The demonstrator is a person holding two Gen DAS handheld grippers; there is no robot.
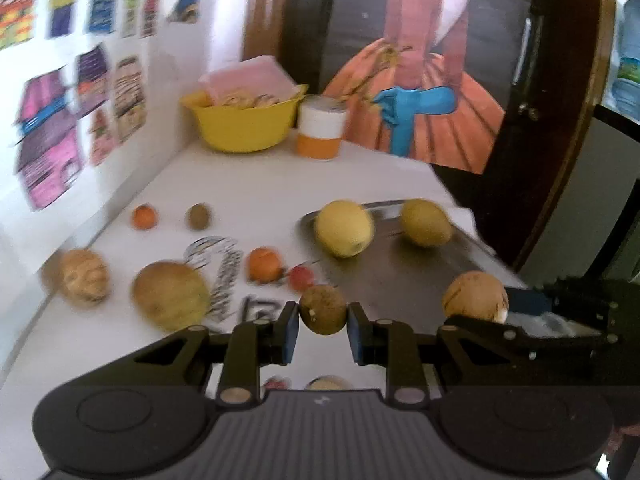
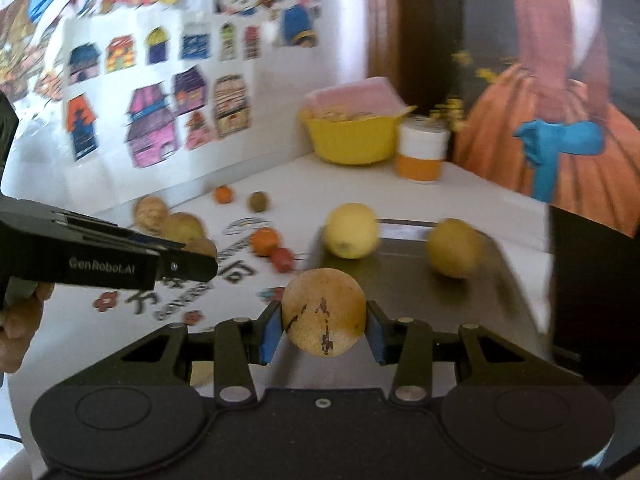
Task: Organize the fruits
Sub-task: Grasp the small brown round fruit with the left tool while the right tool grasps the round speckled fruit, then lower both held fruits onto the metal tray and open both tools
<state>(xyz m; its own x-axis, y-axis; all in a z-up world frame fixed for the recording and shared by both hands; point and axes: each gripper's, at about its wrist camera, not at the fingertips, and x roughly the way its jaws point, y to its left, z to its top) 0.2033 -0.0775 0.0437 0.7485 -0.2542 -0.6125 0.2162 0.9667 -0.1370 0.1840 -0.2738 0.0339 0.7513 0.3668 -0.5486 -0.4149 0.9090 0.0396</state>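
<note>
My left gripper is shut on a small brown round fruit, held at the near-left edge of the dark metal tray. My right gripper is shut on a larger tan fruit with dark marks, over the tray's near edge. That tan fruit and the right gripper show at the right of the left wrist view. Two yellow fruits lie on the tray's far side. The left gripper's fingers enter the right wrist view from the left.
Loose on the white table are two tan fruits, two small oranges, a kiwi-like fruit and a red one. A yellow bowl and an orange-white jar stand at the back. A wall with drawings runs along the left.
</note>
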